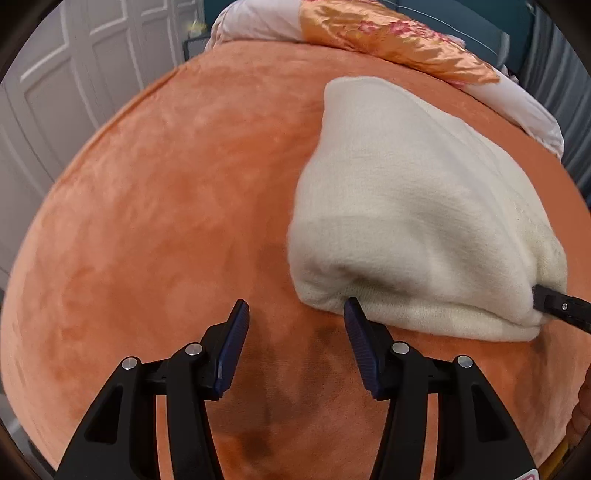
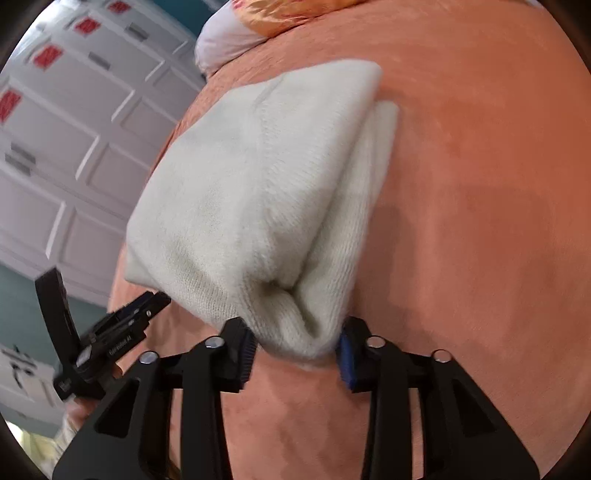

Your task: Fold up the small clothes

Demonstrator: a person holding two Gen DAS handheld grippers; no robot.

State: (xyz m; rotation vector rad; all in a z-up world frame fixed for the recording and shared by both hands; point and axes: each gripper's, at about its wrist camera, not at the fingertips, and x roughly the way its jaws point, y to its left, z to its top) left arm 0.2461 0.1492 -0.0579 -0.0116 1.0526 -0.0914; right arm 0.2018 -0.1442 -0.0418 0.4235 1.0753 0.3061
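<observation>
Cream knit garment [image 1: 417, 206], folded, thick, soft-edged.

One cream knitted garment [image 1: 413, 221] is seen ahead of the claws, two grippers [image 1: 295, 317] [image 2: 297, 339] are counted, and two pillows [image 1: 388, 33] are seen beyond.

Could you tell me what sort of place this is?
Most likely a bedroom: an orange plush bedspread covers a bed, a satin floral pillow lies at its far end, and white panelled closet doors stand beside it.
</observation>
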